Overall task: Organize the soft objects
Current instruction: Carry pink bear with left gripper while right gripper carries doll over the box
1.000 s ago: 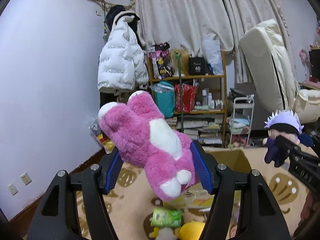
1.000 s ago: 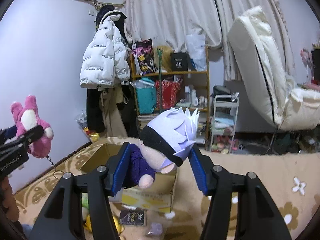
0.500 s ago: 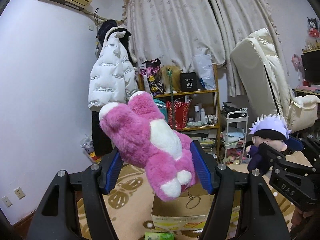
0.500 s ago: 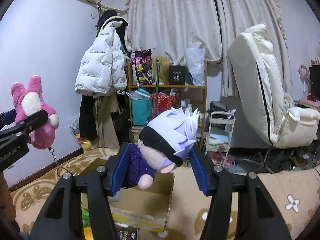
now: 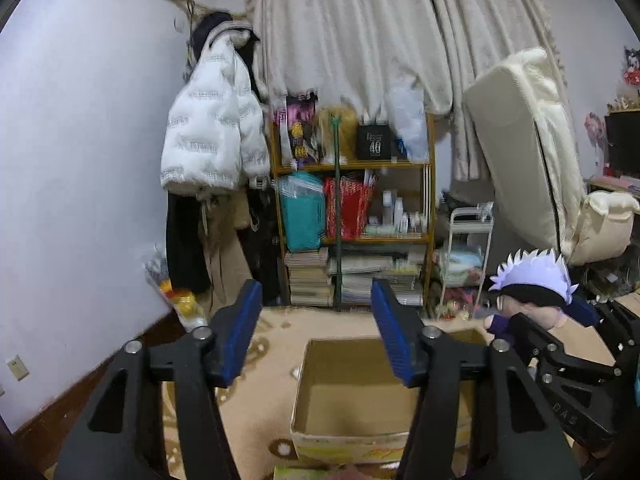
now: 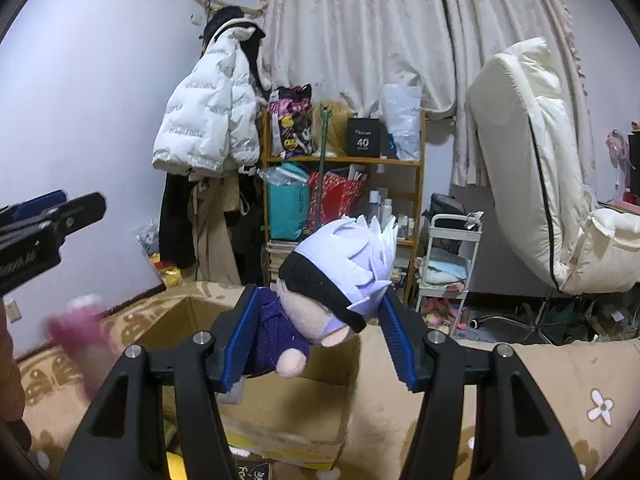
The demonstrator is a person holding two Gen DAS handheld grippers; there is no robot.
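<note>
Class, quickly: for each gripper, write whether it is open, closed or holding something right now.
Left gripper: open, nothing between its fingers.
Right gripper: closed on the white-haired doll, above the cardboard box.

The left gripper (image 5: 316, 328) holds its blue-padded jaws spread wide with nothing between them. Directly ahead of and below the fingertips sits an open cardboard box (image 5: 320, 432) on the patterned carpet (image 5: 272, 328), its interior visible and bare as far as can be seen. To the right of the gripper, the right gripper (image 5: 536, 336) grips a plush doll (image 5: 532, 288) with spiky pale hair and a black band. Farther ahead stands a wooden shelf (image 5: 352, 204), with a white puffer jacket (image 5: 212, 140) hanging to its left.
</note>
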